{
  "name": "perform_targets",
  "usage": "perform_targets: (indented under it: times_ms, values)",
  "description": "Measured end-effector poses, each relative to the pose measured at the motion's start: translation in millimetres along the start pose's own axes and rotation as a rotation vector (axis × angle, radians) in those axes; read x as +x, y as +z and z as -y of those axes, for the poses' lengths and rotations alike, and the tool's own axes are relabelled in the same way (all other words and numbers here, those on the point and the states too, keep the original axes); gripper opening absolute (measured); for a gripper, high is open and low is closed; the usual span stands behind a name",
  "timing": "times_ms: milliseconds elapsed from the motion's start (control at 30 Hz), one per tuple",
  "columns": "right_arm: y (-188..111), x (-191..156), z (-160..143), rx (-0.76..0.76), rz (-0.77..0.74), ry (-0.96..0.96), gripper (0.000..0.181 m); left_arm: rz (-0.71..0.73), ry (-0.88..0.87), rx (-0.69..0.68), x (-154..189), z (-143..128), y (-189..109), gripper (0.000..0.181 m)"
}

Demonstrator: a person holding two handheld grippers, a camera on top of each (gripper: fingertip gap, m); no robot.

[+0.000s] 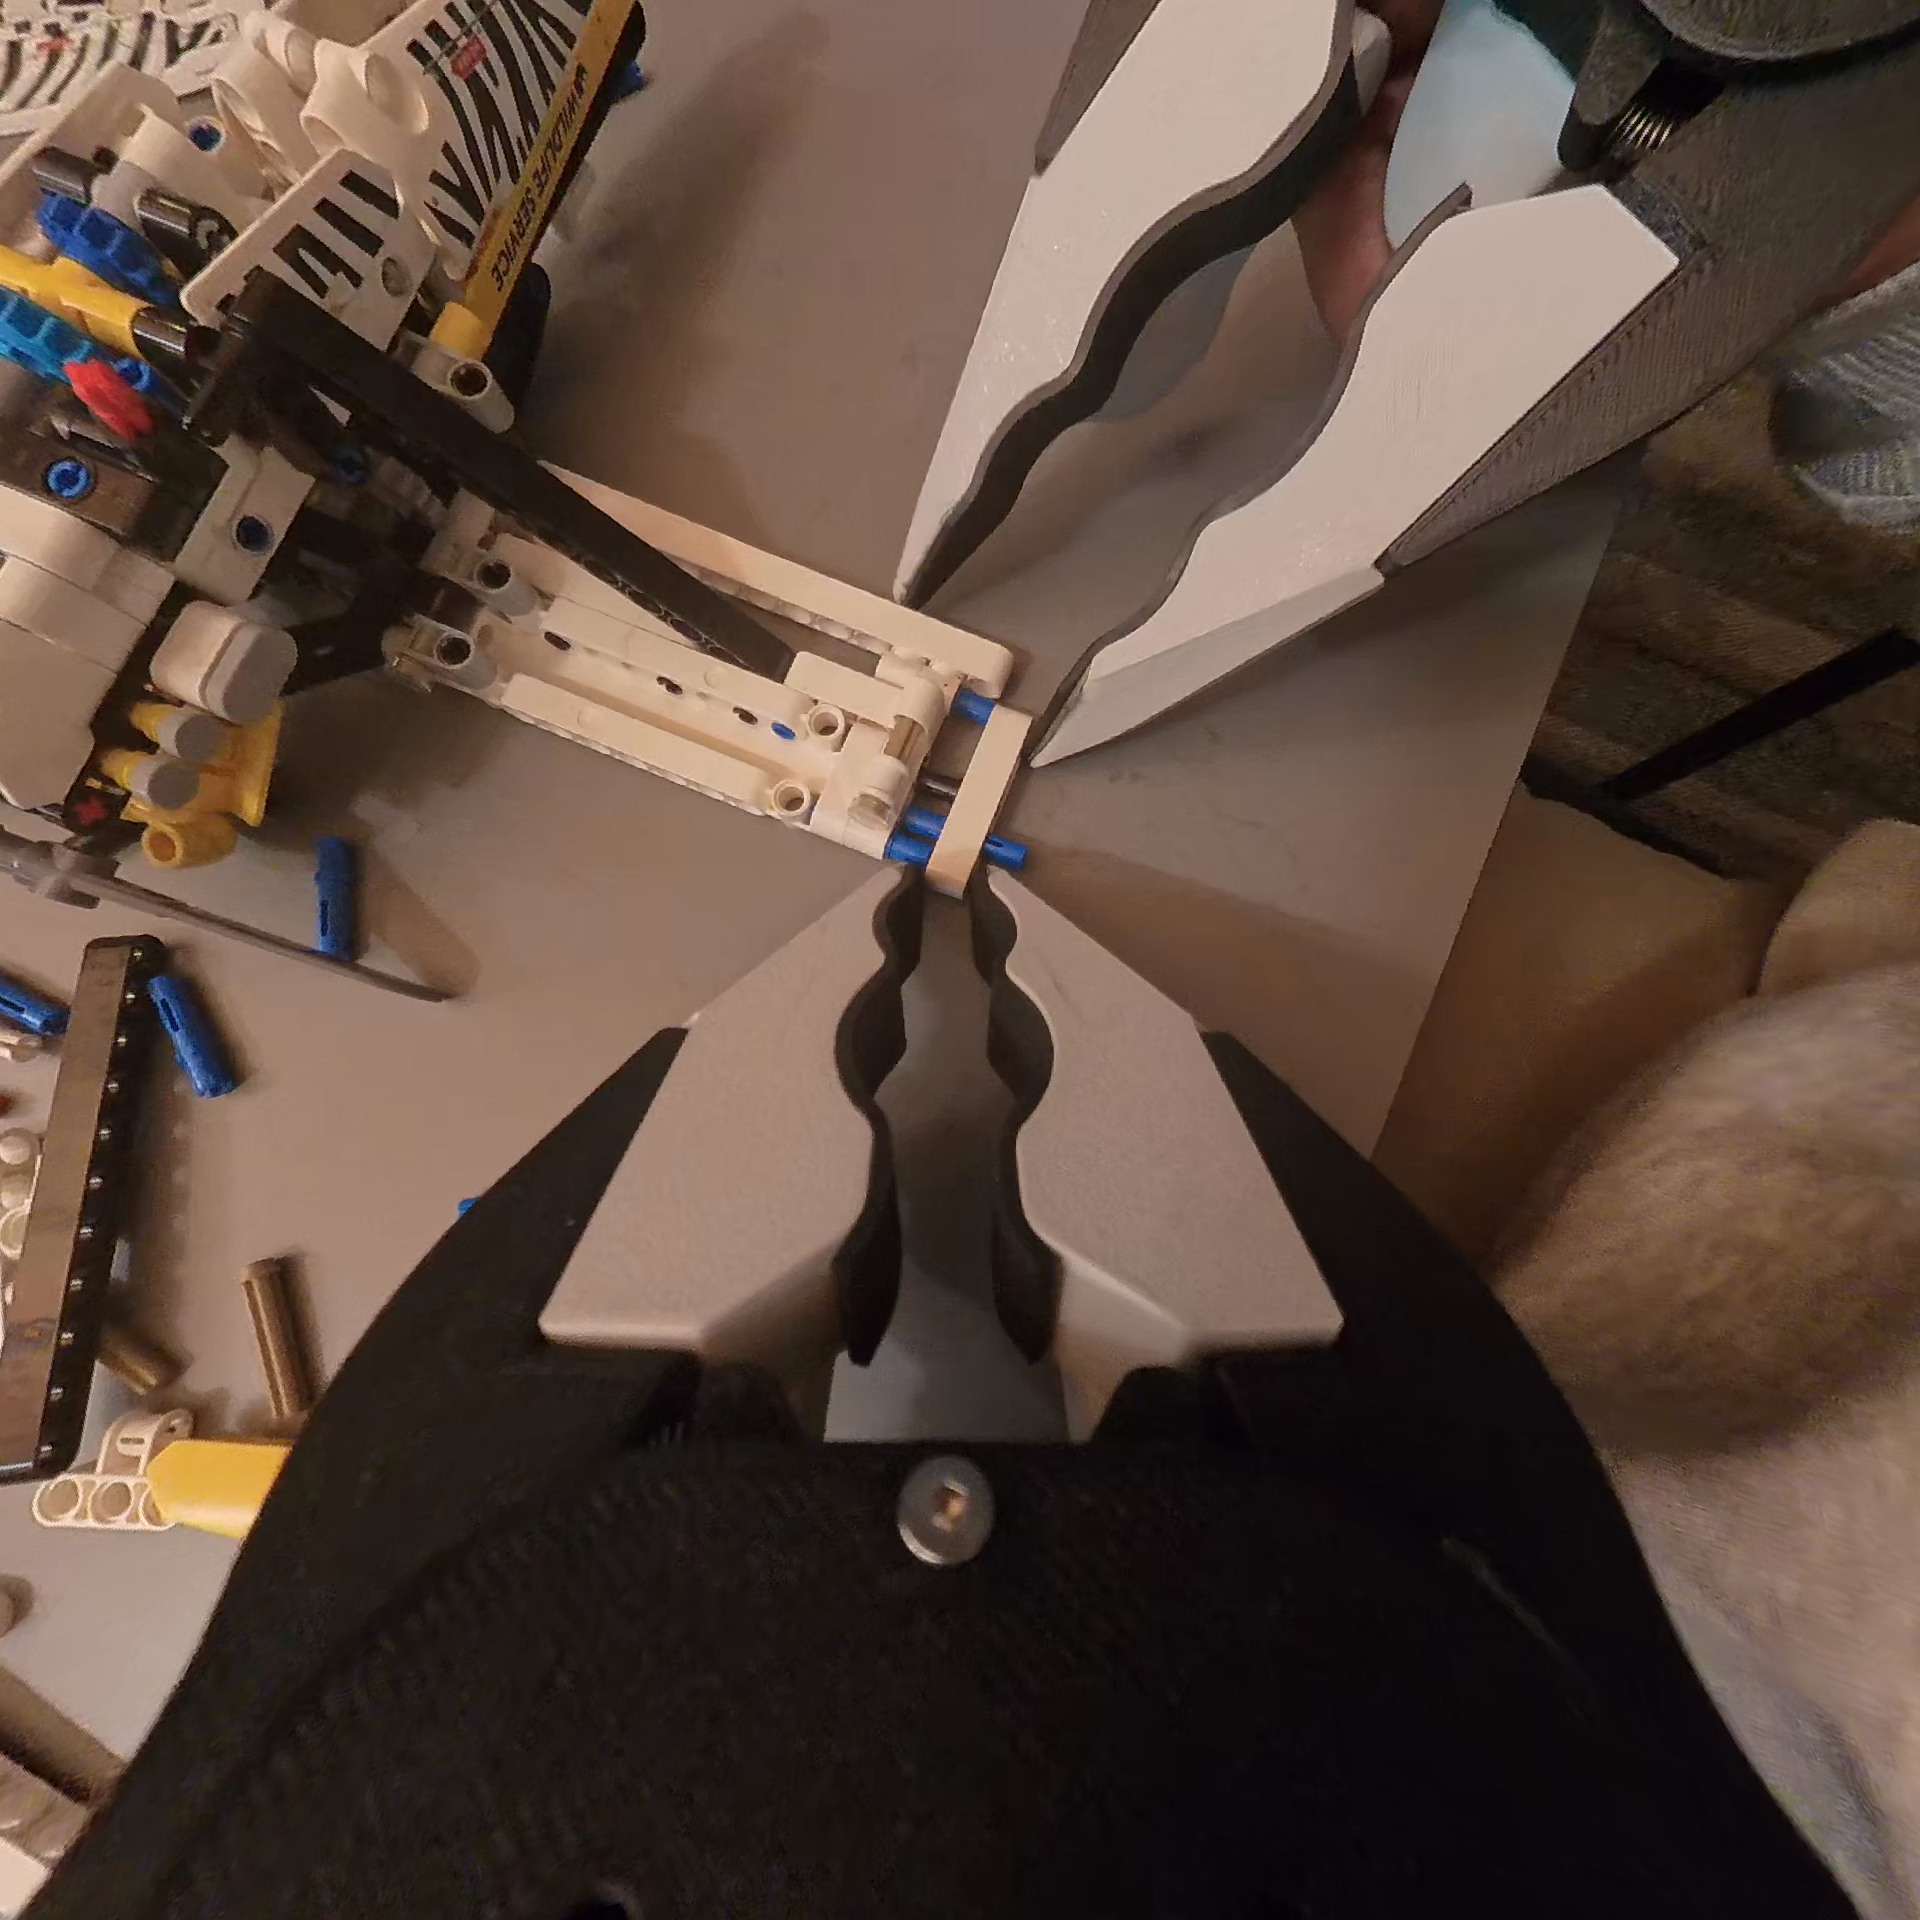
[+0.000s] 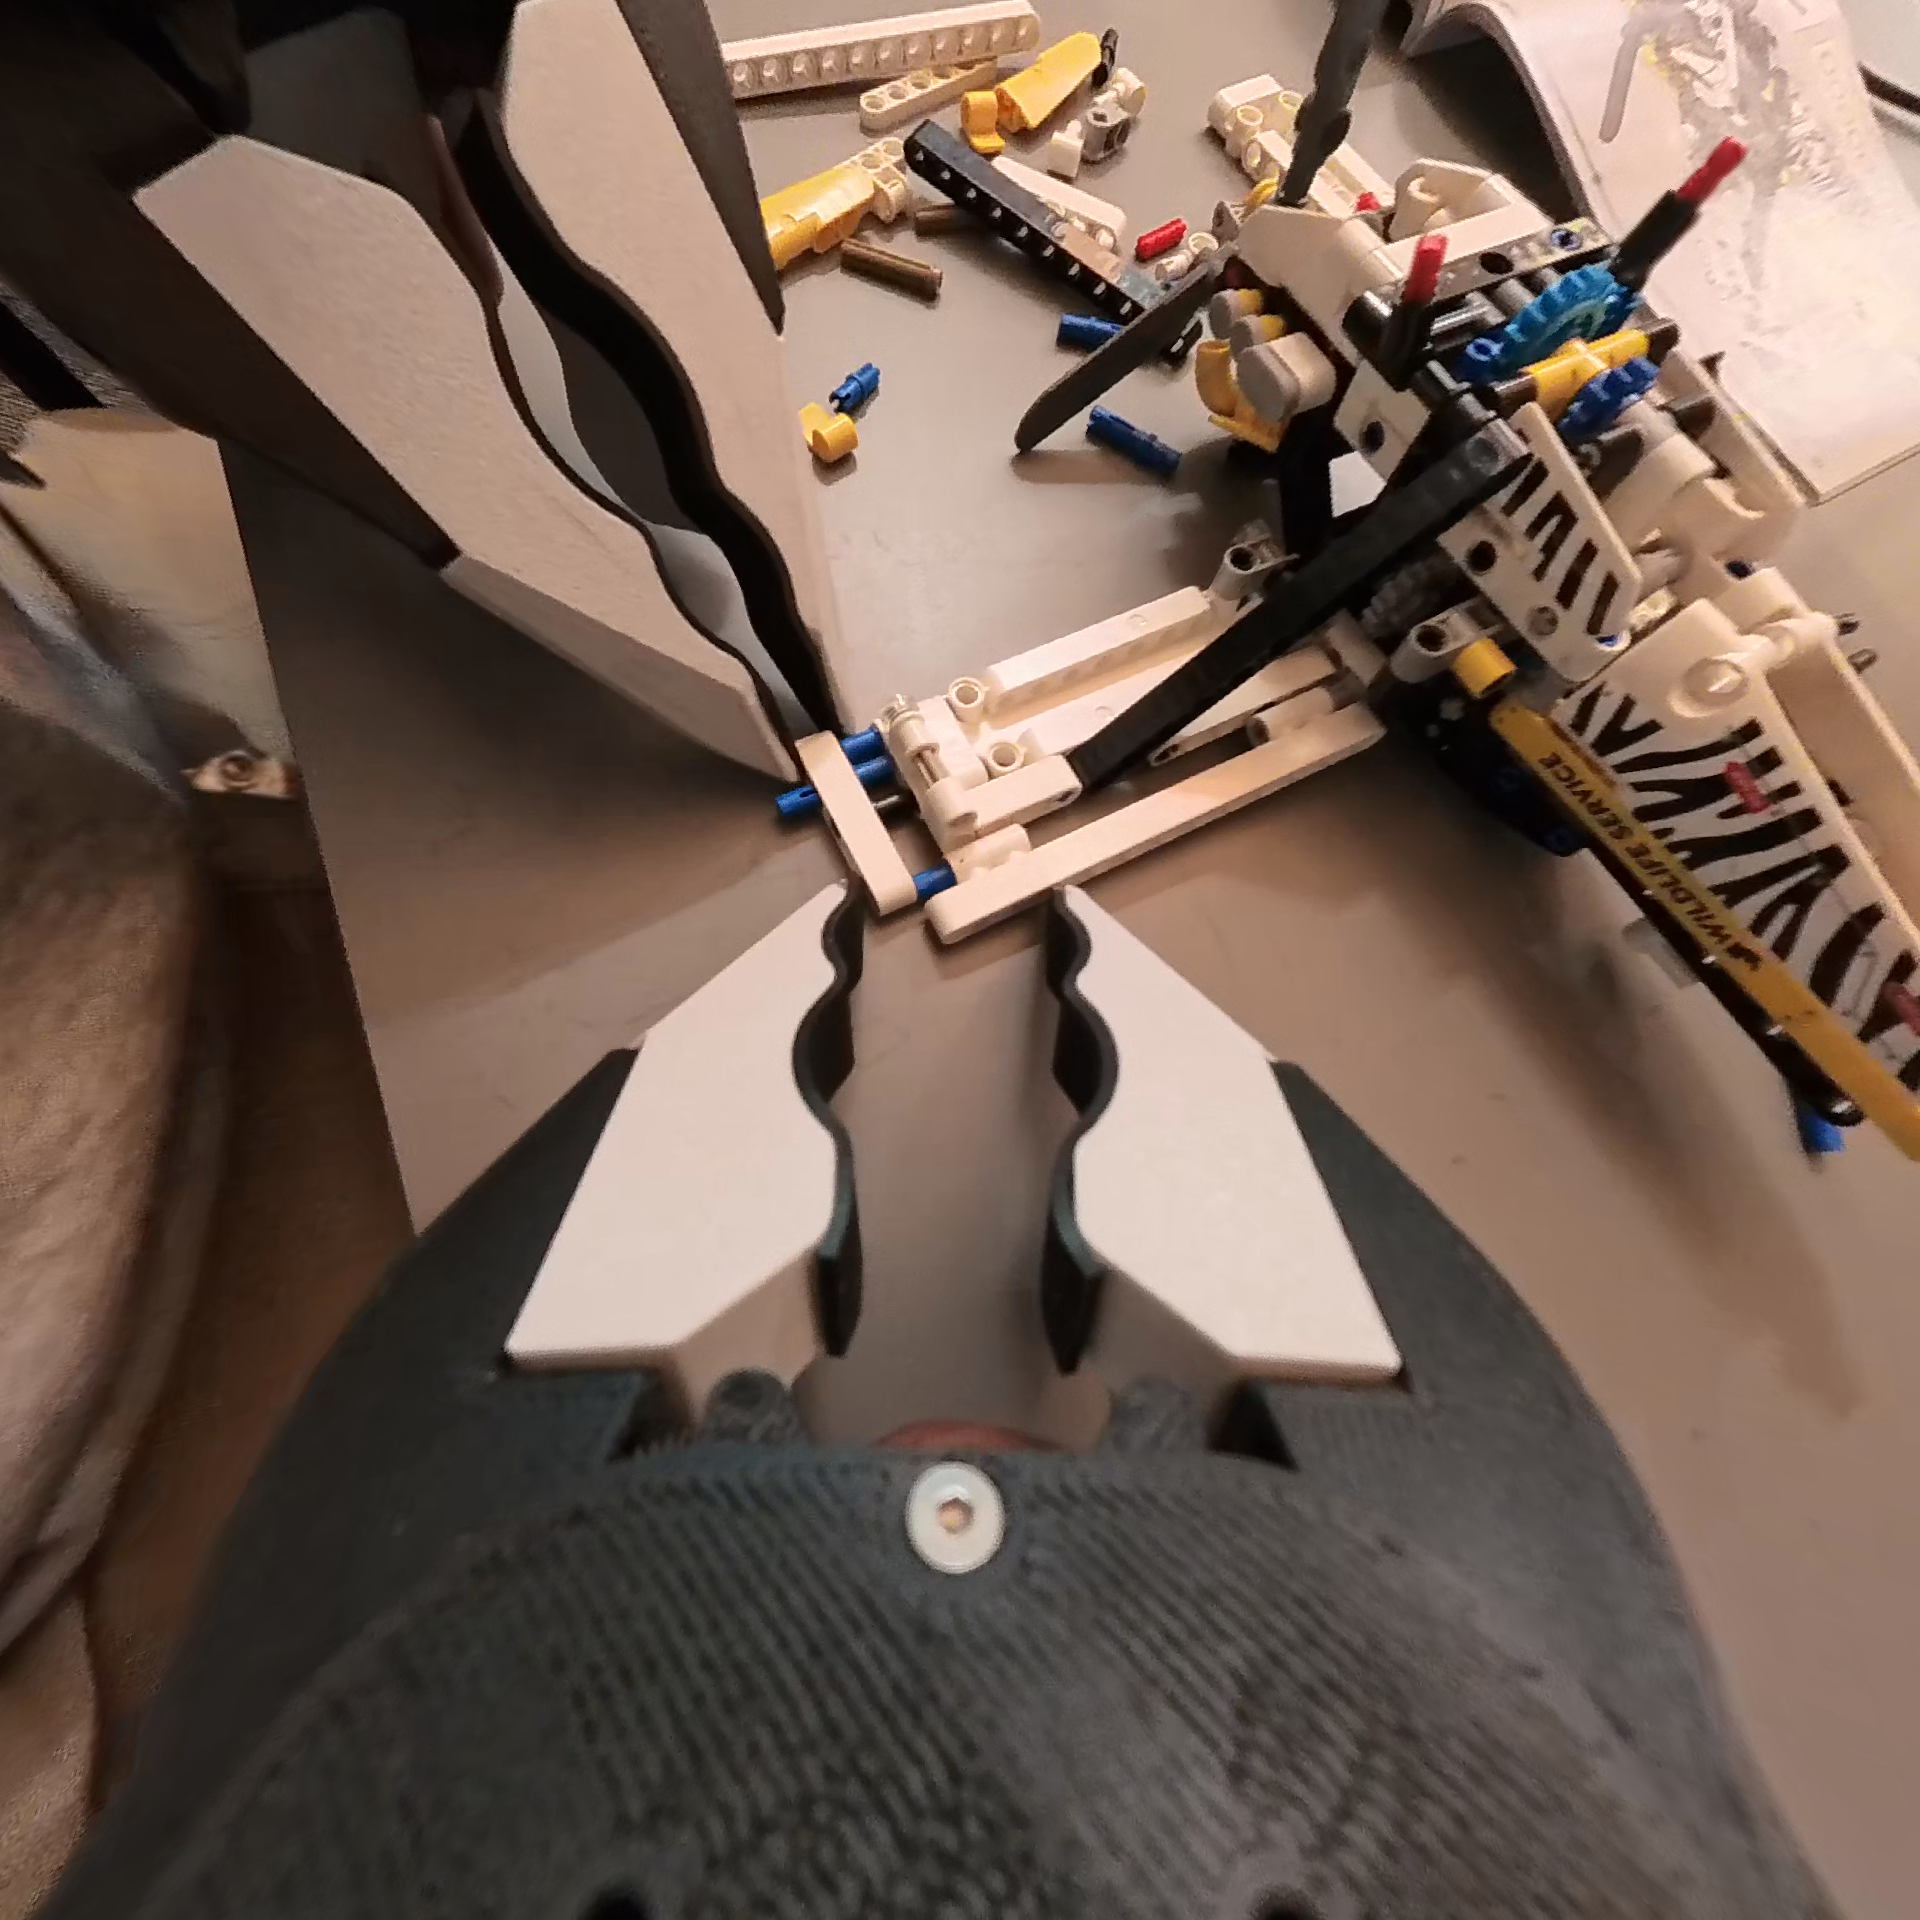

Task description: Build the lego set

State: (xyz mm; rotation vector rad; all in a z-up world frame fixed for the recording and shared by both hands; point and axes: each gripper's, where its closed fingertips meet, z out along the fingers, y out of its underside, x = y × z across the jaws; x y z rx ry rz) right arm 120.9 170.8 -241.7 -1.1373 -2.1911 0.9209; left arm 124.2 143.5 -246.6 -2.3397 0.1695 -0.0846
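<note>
A white, black and zebra-striped lego helicopter model [image 1: 312,416] [image 2: 1507,520] lies on the grey table, its white tail boom [image 1: 727,686] [image 2: 1143,748] pointing at both grippers. A short white beam [image 1: 982,790] [image 2: 862,821] sits crosswise on blue pins [image 1: 920,826] [image 2: 862,743] at the tail's end, a small gap off. My left gripper [image 1: 943,878] is shut on one end of this beam; it also shows in the right wrist view [image 2: 816,727]. My right gripper [image 2: 956,902] is open, its tips at the beam's other end and the boom's side beam; it also shows in the left wrist view [image 1: 982,670].
Loose parts lie beside the model: blue pins [image 1: 192,1034], a long black beam [image 1: 78,1195], a brown axle [image 1: 281,1340], a yellow piece [image 1: 213,1486], more pieces [image 2: 987,156]. An open booklet [image 2: 1714,260] lies behind. The table edge [image 1: 1507,831] is close, with furry beige fabric [image 1: 1714,1247] beyond. The tips of both grippers are at nearly the same place.
</note>
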Motion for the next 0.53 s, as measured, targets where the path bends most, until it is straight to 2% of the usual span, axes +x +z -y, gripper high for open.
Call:
perform_targets:
  times_ms: [267,533]
  values:
    - [-9.4,-2.8,-6.5,0.002,-0.022,0.005,0.042,0.066,0.070,0.004,-0.5,0.3,-0.3,0.008]
    - [-8.4,-5.3,-6.0,-0.001,-0.039,-0.037,0.021,0.031,0.064,0.005,2.3,0.2,-0.1,0.007]
